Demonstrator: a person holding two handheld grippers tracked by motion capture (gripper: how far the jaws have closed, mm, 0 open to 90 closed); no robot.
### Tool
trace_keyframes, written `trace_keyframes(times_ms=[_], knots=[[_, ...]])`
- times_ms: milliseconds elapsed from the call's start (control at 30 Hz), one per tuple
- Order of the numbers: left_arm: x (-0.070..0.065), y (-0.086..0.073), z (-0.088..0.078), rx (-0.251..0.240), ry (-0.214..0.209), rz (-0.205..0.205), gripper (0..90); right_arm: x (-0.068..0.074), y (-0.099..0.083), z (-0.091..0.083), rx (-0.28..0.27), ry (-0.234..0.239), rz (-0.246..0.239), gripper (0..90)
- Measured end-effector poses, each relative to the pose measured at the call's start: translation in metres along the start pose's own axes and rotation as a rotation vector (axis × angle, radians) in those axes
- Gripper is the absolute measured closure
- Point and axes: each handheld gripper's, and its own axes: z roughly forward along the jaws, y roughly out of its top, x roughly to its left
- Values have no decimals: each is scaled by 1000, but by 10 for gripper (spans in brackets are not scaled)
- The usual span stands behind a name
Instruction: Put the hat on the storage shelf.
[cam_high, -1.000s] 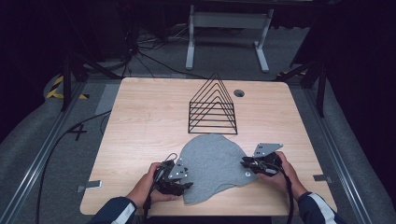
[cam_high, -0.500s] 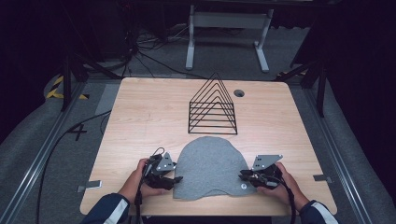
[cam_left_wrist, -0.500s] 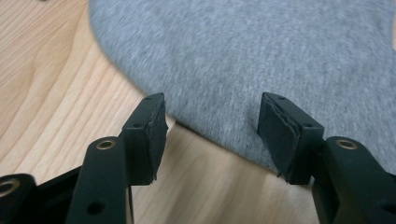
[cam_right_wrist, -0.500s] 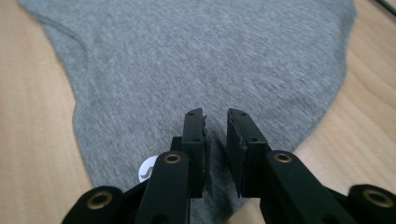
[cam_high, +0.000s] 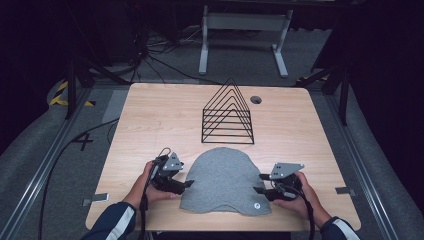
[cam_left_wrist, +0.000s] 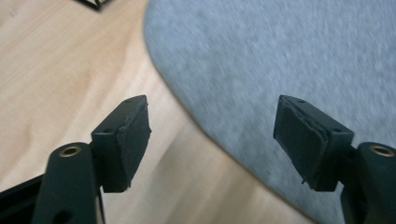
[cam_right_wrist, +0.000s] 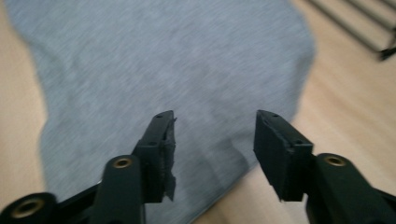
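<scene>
High view: one cloth, one rack, two grippers

One grey cloth (cam_high: 224, 181) is laid flat at the near desk (cam_high: 150, 120) edge, one wire rack (cam_high: 227, 114) behind. Left hand-held gripper (cam_high: 186, 184) and right hand-held gripper (cam_high: 258, 190) are held released, flanking it.

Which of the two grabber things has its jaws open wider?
The left gripper. In its own view a broad gap of table and grey cloth shows between its jaws. The right gripper is open too, but its jaws stand closer together.

Matt grey knit cloth (cam_high: 223, 181) is seen on a pale wood-grain desk (cam_high: 150, 120), beside a black wire rack (cam_high: 227, 114).
</scene>
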Motion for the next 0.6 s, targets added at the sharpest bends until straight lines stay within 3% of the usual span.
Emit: trace_keyframes(times_ms=[100, 233, 333, 367, 533, 600], knots=[[9, 8, 8, 18, -2, -10, 243, -13, 10, 5, -9, -46, 34, 392], [18, 17, 19, 36, 12, -6, 222, -26, 20, 17, -9, -54, 73, 334], [25, 23, 25, 36, 4, -26, 210, -36, 29, 28, 2, -70, 95, 297], [28, 27, 32, 52, 2, -25, 207, -40, 34, 35, 9, -53, 128, 286], [27, 26, 42, 91, -6, -28, 181, -37, 38, 47, 51, -57, 114, 248], [25, 25, 42, 86, -8, -30, 159, -34, 37, 52, 95, -53, 106, 228]])
